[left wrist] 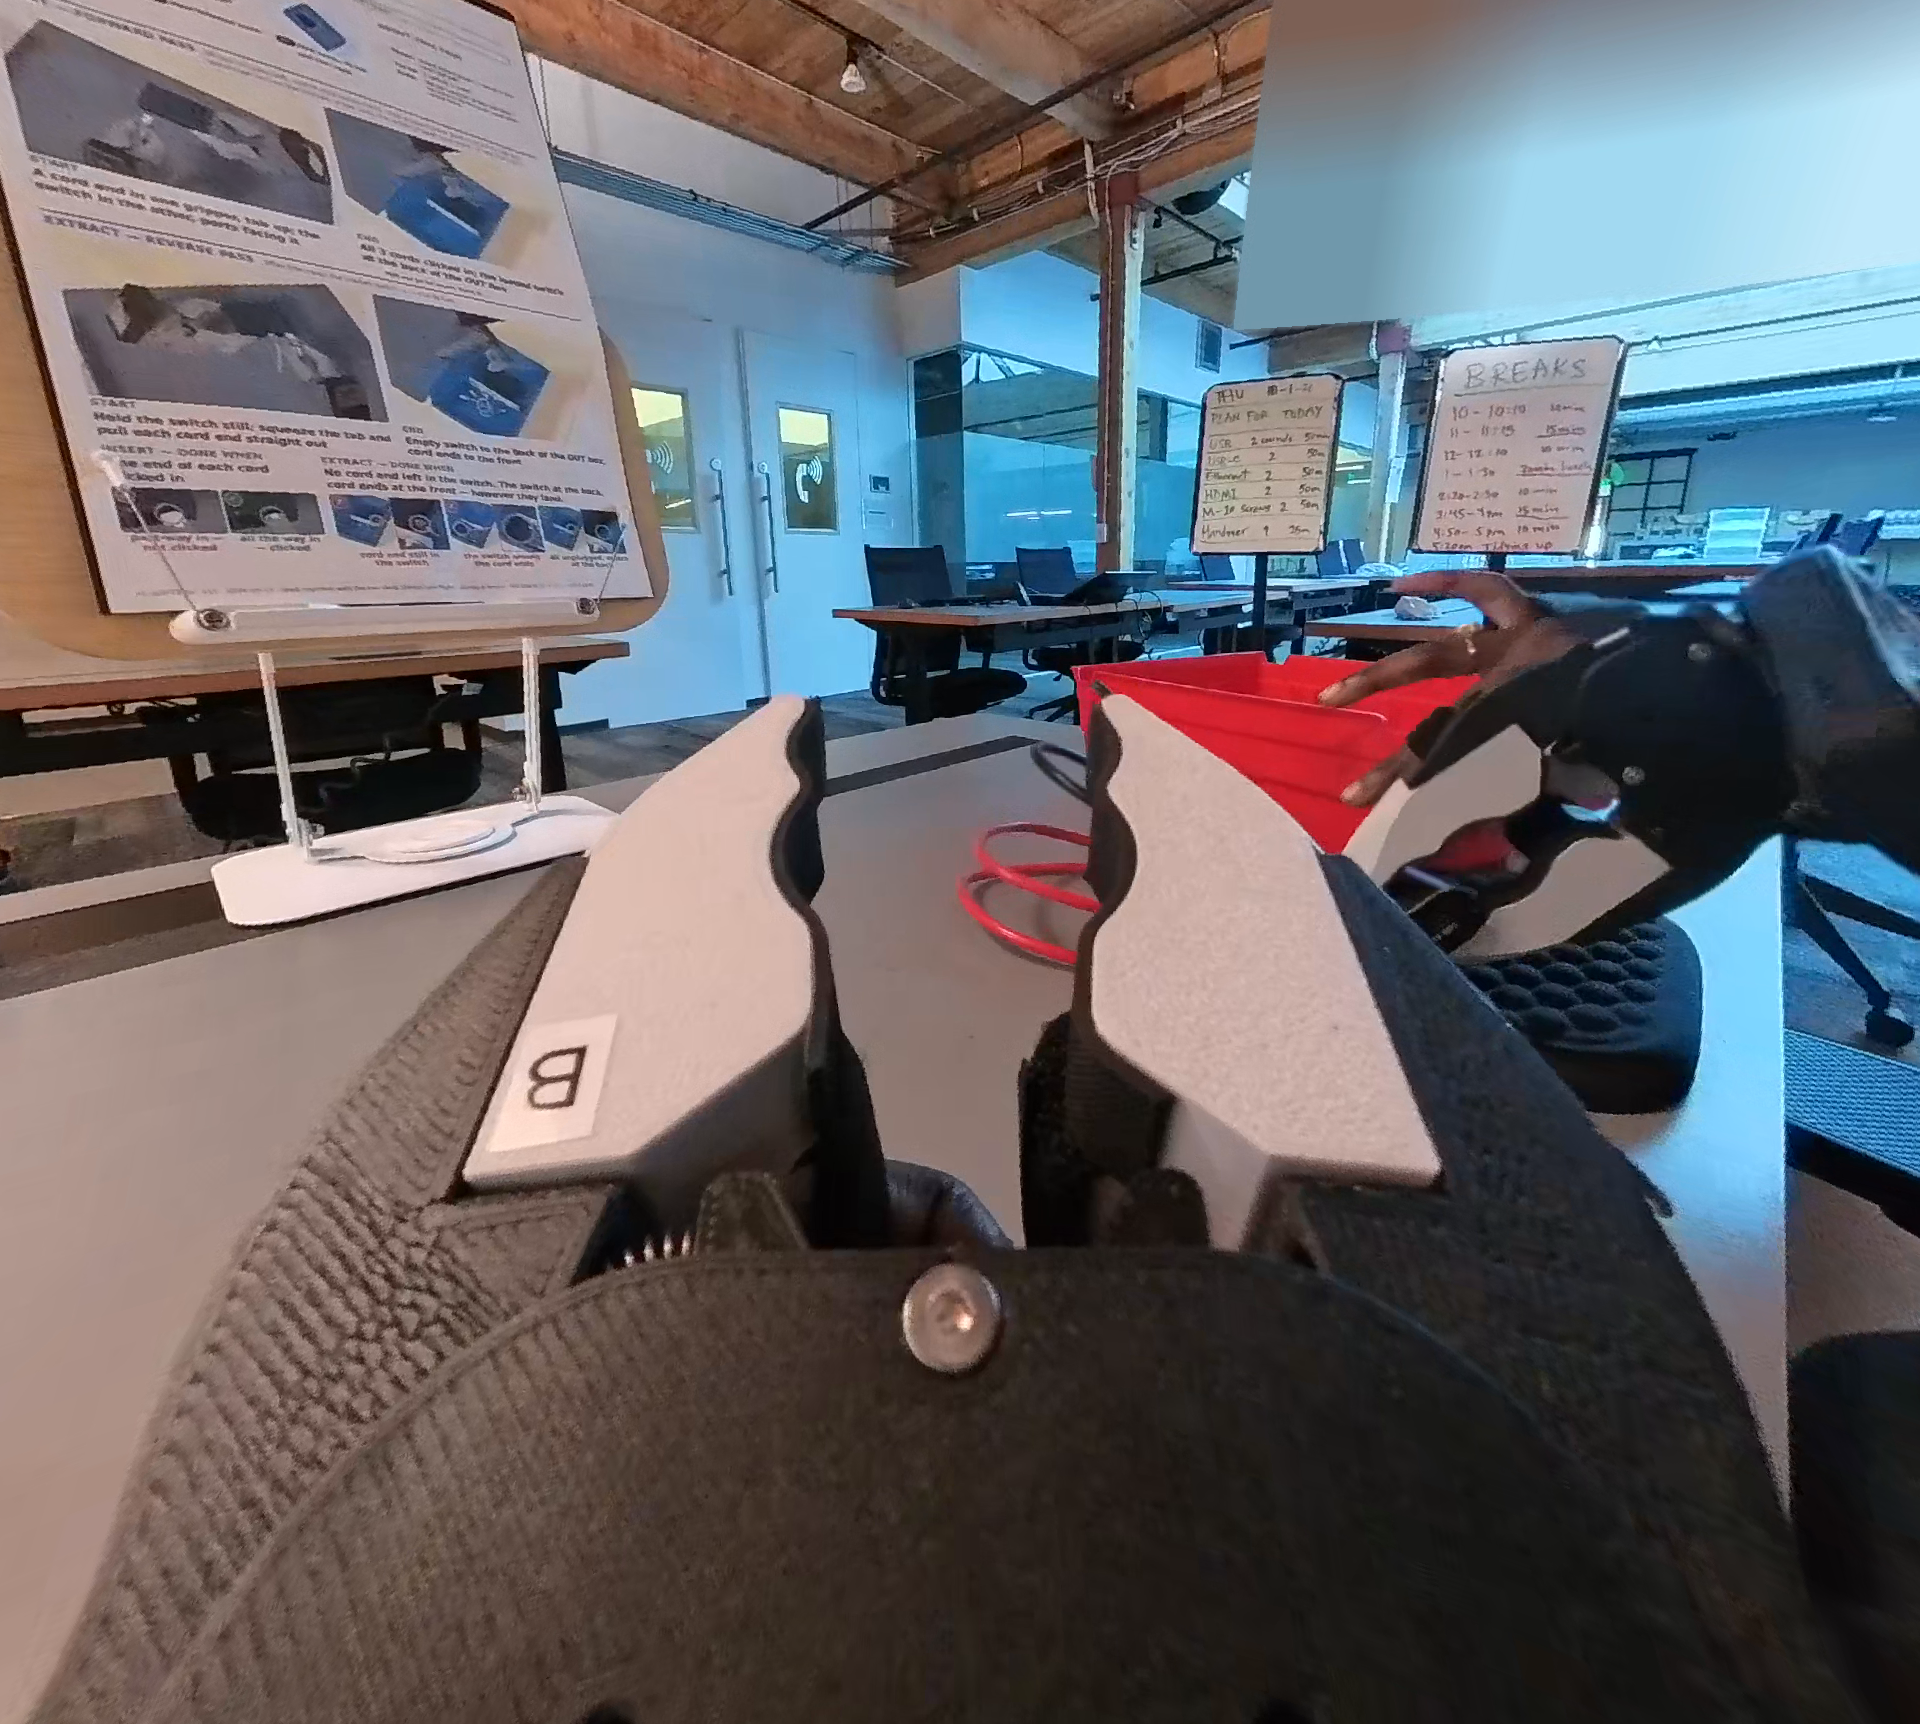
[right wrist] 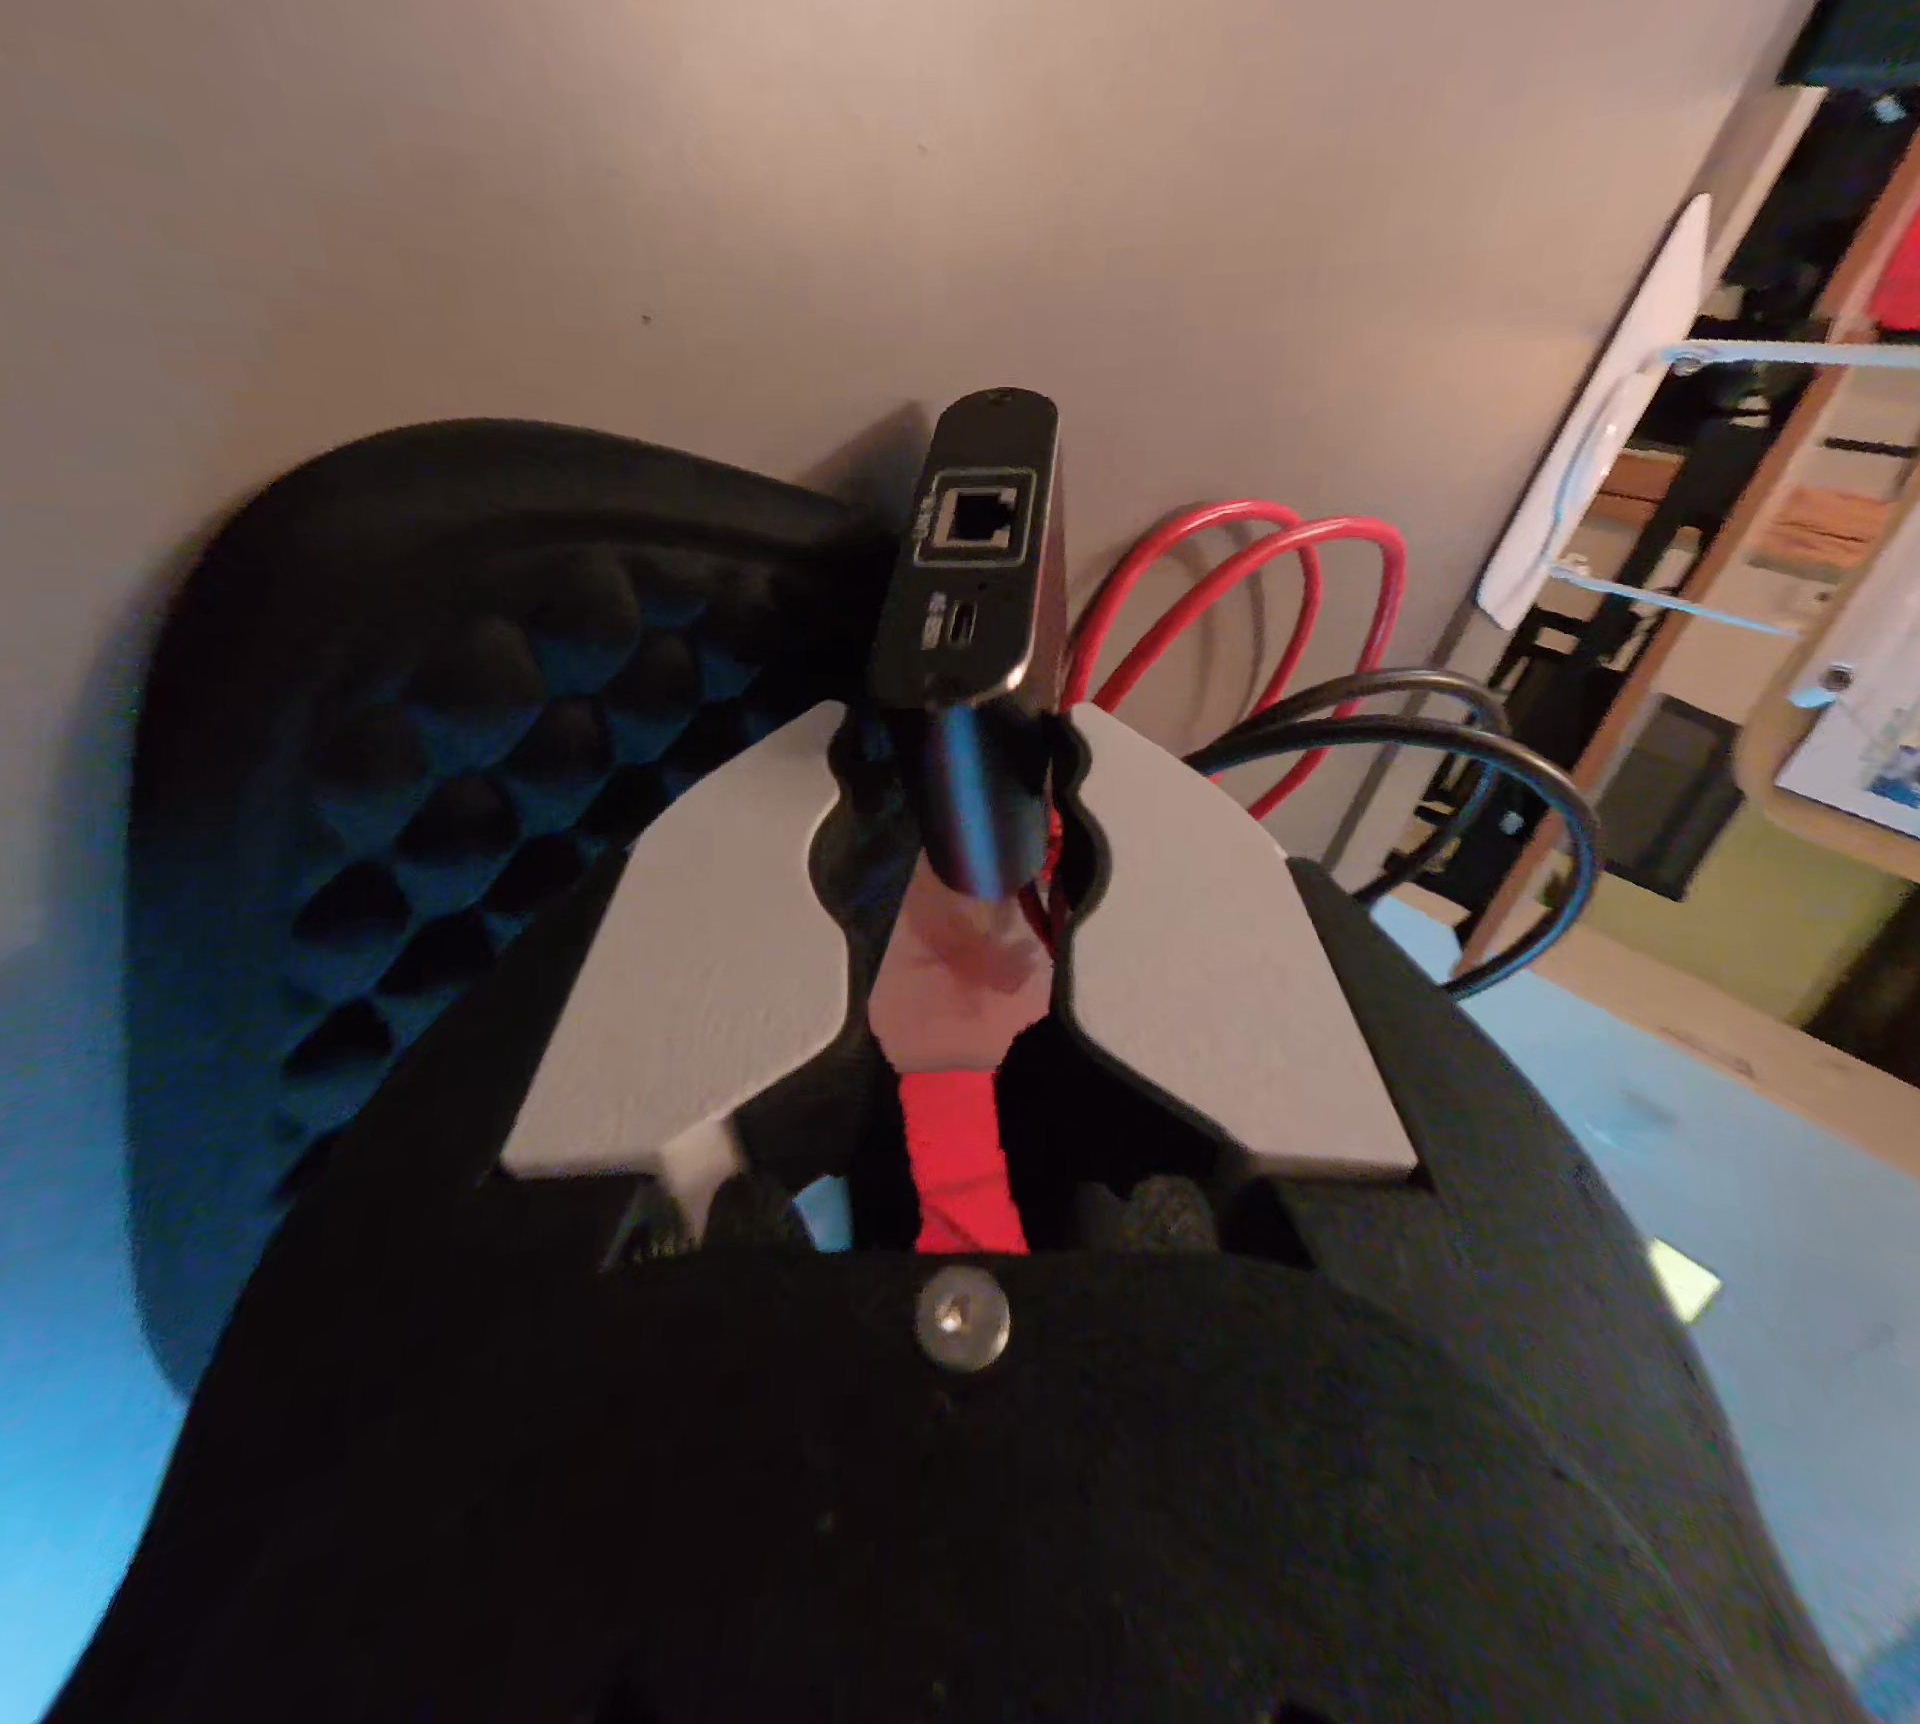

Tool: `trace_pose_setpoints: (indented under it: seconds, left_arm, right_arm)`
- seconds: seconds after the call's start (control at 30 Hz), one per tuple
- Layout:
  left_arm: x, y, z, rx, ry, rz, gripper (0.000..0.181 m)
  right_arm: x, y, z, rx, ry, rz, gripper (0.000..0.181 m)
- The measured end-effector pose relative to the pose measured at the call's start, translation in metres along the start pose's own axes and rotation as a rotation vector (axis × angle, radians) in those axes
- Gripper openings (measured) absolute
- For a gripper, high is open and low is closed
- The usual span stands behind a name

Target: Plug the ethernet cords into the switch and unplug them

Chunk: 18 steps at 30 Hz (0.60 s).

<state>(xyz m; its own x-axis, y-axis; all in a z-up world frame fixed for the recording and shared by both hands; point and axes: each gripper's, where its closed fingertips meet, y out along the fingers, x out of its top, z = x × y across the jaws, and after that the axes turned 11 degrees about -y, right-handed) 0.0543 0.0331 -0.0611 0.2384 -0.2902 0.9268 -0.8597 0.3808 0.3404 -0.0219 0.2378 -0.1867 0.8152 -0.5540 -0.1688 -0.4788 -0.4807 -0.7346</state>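
My right gripper (right wrist: 961, 729) is shut on the black switch (right wrist: 971, 552), which sticks out past the fingertips. Its end face shows one empty ethernet port and a small port. A red cord (right wrist: 1340, 552) and a black cord (right wrist: 1538, 770) loop just to its right; their ends are hidden. My left gripper (left wrist: 951, 718) is open and empty above the grey table (left wrist: 208, 1103). The coiled red cord (left wrist: 1023, 895) lies just beyond its fingertips. The right gripper (left wrist: 1475, 853), held by a hand, shows at the right of the left wrist view.
A red bin (left wrist: 1247, 708) stands behind the cords. A black textured pad (left wrist: 1590, 999) lies under the right gripper and also shows in the right wrist view (right wrist: 468, 687). An instruction board on a white stand (left wrist: 312, 272) stands at the back left. My hands' fingertips stand some 25 cm from each other.
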Motion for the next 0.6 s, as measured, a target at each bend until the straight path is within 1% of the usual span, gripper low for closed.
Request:
trace_pose_setpoints:
  seconds: [0.1, 0.17, 0.2, 0.27, 0.3, 0.37, 0.47, 0.53, 0.6]
  left_arm:
    - [-0.001, 0.000, 0.000, -0.002, 0.002, 0.005, 0.048]
    - [0.000, 0.000, -0.001, -0.005, -0.009, -0.001, 0.048]
    - [0.001, 0.000, 0.000, -0.006, -0.015, -0.001, 0.048]
    - [0.001, 0.000, 0.001, -0.006, -0.022, -0.003, 0.048]
    - [0.001, 0.000, 0.001, -0.006, -0.024, -0.003, 0.048]
    - [0.001, 0.000, 0.000, -0.010, -0.031, -0.004, 0.048]
    - [0.002, -0.001, -0.002, -0.023, -0.055, -0.006, 0.048]
    - [0.004, -0.001, -0.005, -0.041, -0.080, -0.013, 0.049]
    - [0.009, -0.002, -0.008, -0.061, -0.104, -0.025, 0.051]
  right_arm:
    - [-0.002, -0.006, 0.005, 0.076, 0.031, -0.026, 0.043]
    - [-0.006, -0.011, 0.006, 0.104, 0.091, -0.041, 0.055]
    - [-0.007, -0.014, 0.004, 0.091, 0.133, -0.064, 0.061]
    - [-0.004, -0.023, -0.008, 0.004, 0.240, -0.164, 0.064]
    - [0.000, -0.031, -0.018, -0.072, 0.302, -0.242, 0.064]
    - [0.006, -0.055, -0.045, -0.293, 0.439, -0.431, 0.066]
    - [0.010, -0.111, -0.079, -0.695, 0.615, -0.782, 0.074]
    - [-0.003, -0.153, -0.087, -1.003, 0.699, -0.973, 0.081]
    - [-0.025, -0.195, -0.081, -1.314, 0.814, -1.183, 0.081]
